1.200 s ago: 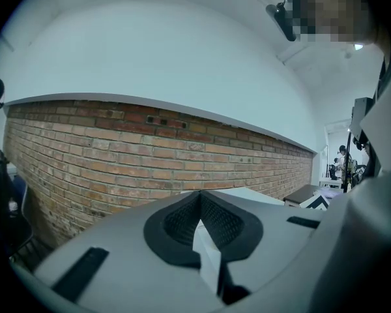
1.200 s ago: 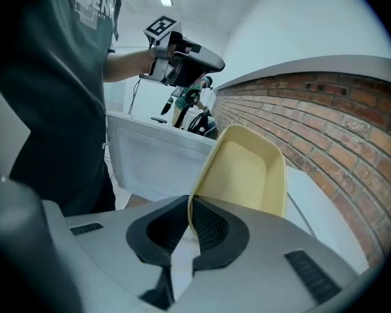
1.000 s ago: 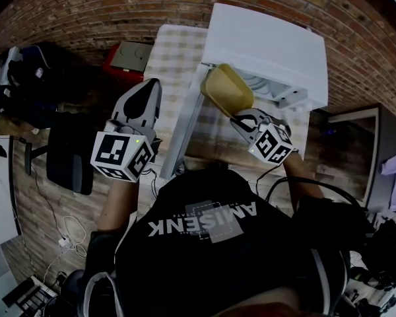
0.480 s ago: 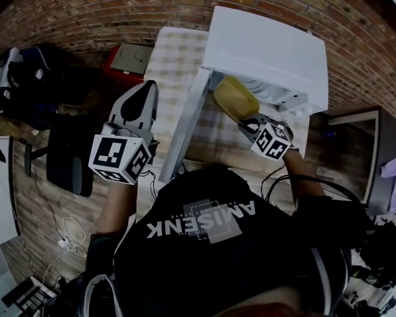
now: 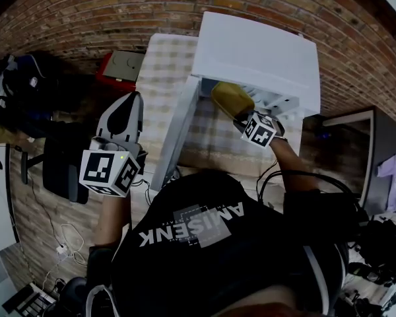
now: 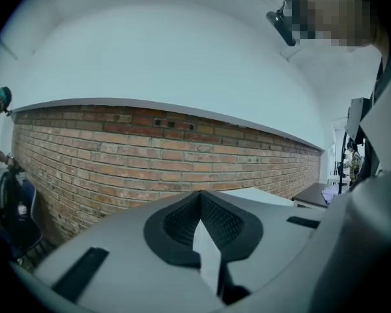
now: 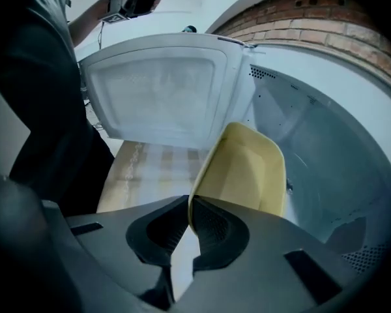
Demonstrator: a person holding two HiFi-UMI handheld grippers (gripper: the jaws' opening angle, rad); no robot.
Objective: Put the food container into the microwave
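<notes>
The yellow food container [image 5: 230,98] hangs tilted at the mouth of the white microwave [image 5: 257,48], partly under its top. My right gripper [image 5: 243,115] is shut on the container's near rim. In the right gripper view the container [image 7: 244,171] leans into the pale cavity [image 7: 326,155], and the right gripper [image 7: 190,206] pinches its edge. The microwave door [image 7: 159,90] stands swung open to the left. My left gripper [image 5: 130,101] is held out left of the door, apart from it. The left gripper [image 6: 199,197] is shut on nothing and faces a brick wall.
The microwave sits on a table with a chequered cloth [image 5: 168,65]. The open door [image 5: 175,134] juts toward me between the two grippers. A red box [image 5: 122,65] and a black chair [image 5: 63,164] lie to the left, and a dark desk [image 5: 356,144] stands at the right.
My right gripper has lowered and carried the yellow container forward, from in front of the microwave into its opening. The left gripper has stayed about where it was.
</notes>
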